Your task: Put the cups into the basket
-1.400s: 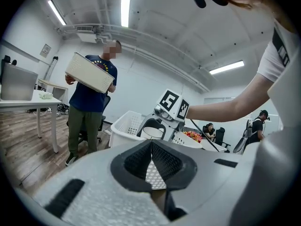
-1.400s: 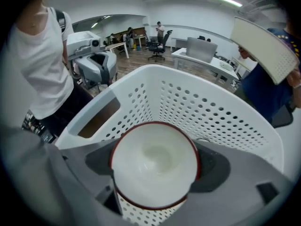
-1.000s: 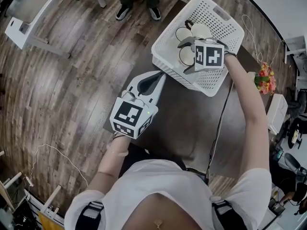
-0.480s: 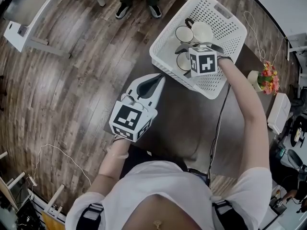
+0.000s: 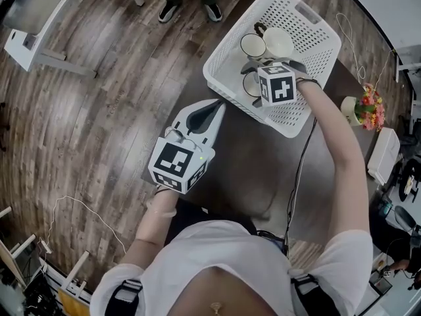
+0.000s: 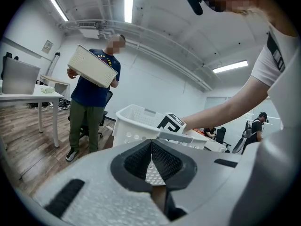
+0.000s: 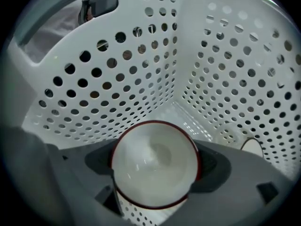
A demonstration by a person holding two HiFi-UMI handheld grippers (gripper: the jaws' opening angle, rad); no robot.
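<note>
A white perforated basket (image 5: 309,25) stands at the table's far end. Two white cups with dark rims, one (image 5: 252,45) beside the other (image 5: 279,43), lie inside it. My right gripper (image 5: 253,79) points down into the basket, shut on a third cup (image 5: 247,85). In the right gripper view this cup (image 7: 153,166) sits mouth-up between the jaws of the right gripper (image 7: 155,161), low above the basket floor (image 7: 155,114). My left gripper (image 5: 220,105) hovers over the table just short of the basket's near wall, shut with nothing in it. Its pads (image 6: 160,159) meet at their tips.
The dark table (image 5: 263,157) runs back toward me, with a cable (image 5: 297,176) across it. A small pot of flowers (image 5: 364,107) stands right of the basket. A person (image 6: 91,102) holding another white basket (image 6: 91,67) stands beyond the table, feet (image 5: 191,15) on the wood floor.
My right gripper has sunk deeper into the basket with the cup and rolled slightly. The left gripper has stayed where it was.
</note>
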